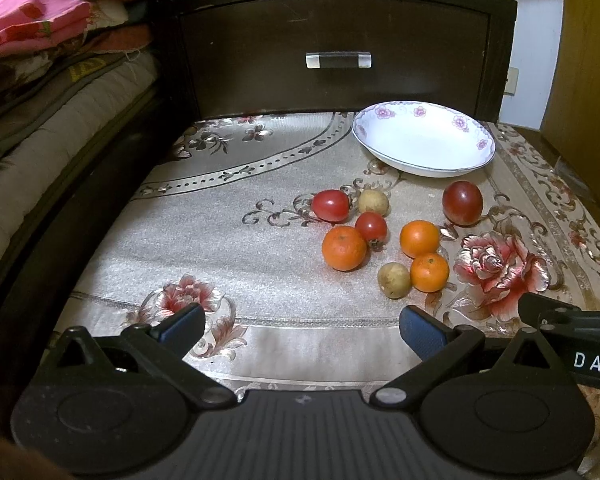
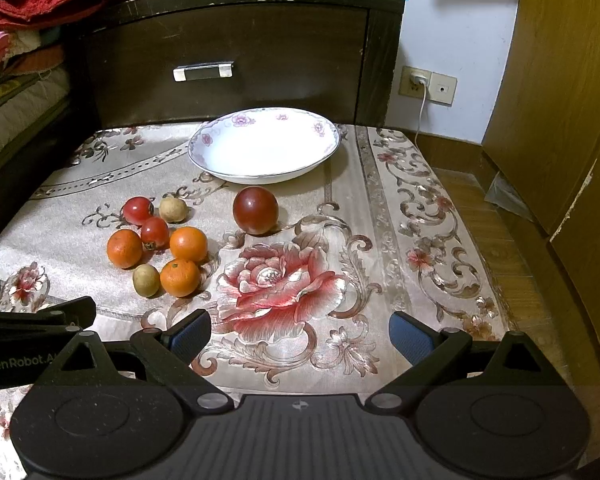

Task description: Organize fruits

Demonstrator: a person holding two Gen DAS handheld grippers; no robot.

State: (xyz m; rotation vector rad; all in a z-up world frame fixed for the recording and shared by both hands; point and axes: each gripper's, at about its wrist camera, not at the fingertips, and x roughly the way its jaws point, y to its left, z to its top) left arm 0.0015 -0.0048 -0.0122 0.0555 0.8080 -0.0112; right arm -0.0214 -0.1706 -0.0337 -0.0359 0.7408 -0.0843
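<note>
Nearest the cameras, the left gripper (image 1: 302, 330) and the right gripper (image 2: 300, 334) hover low over the floral-patterned beige tablecloth (image 2: 284, 292), each with its blue-padded fingers spread wide and nothing between them; they look poised to start, side by side.

Beyond them the fruit lies loose on the cloth, at about one o'clock from the left gripper and eleven o'clock from the right. Closest are a small tan round fruit (image 2: 146, 280) and a small orange citrus (image 2: 180, 277), touching or nearly so. Just past these sit two more oranges (image 2: 124, 248) (image 2: 188, 244) with a small red tomato (image 2: 155, 233) between them, then another red tomato (image 2: 138, 210) beside a second tan fruit (image 2: 173, 209). A larger dark red round fruit (image 2: 255, 210) stands apart, at twelve o'clock from the right gripper.

Farther on, the white shallow porcelain bowl with pink flowers on its rim (image 2: 204, 140) holds nothing; it is probably where the fruit belongs, so no piece is sorted yet. Nothing blocks the way to it. Behind stands a dark wooden drawer front (image 2: 228, 40), close enough to limit reach past the bowl. The clustered pieces may roll when a neighbour is picked.
</note>
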